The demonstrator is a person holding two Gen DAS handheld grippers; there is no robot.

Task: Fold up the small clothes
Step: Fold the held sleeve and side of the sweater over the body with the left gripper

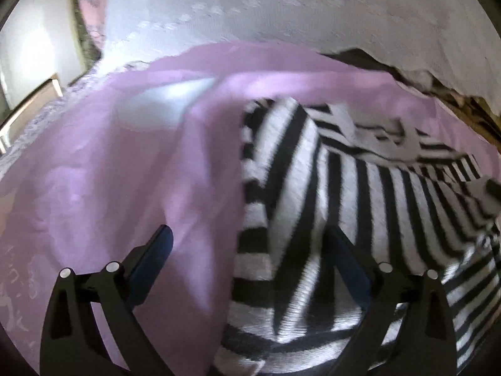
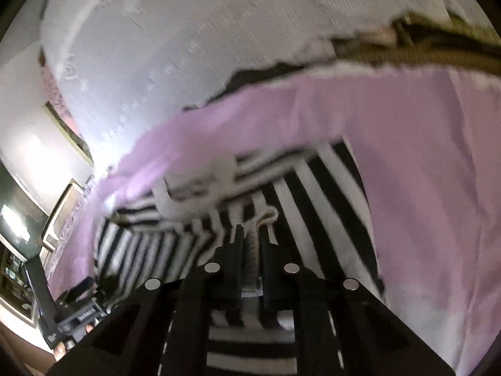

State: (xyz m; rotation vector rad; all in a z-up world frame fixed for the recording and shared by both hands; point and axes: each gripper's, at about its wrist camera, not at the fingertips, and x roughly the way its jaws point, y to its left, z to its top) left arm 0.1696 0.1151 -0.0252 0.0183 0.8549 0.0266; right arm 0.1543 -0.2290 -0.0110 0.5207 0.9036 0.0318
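Black fingers of the right hand-held gripper [image 2: 250, 235] fill the bottom of the right wrist view, pressed together on a raised pleat of the striped garment [image 2: 316, 194], a sliver of white knit showing between them. That garment, black and white in bold bands, lies rumpled on a lilac sheet [image 2: 422, 156], with one part doubled over another so the stripes meet at angles.

It looks like a soft, light knit (limp enough to hold a crease, too floppy to stay flat by itself), so it will likely sag from any single pinch and drag across the sheet instead of lifting cleanly. Taking it at an edge or corner, with both grippers well apart, seems the safer hold; a pinch in the middle would probably only bunch it.

Seen from the left wrist, the left hand-held gripper [image 1: 250, 244] stands spread wide with nothing between its fingers, one finger over the bare sheet and the other over the garment's near edge; whether either touches the cloth is not clear through the blur.

Beyond the sheet lies a white textured coverlet [image 1: 313, 9], its ragged edge lifted over something dark and olive. Framed panels or furniture [image 2: 62, 206] show dimly at the far left of the right view.
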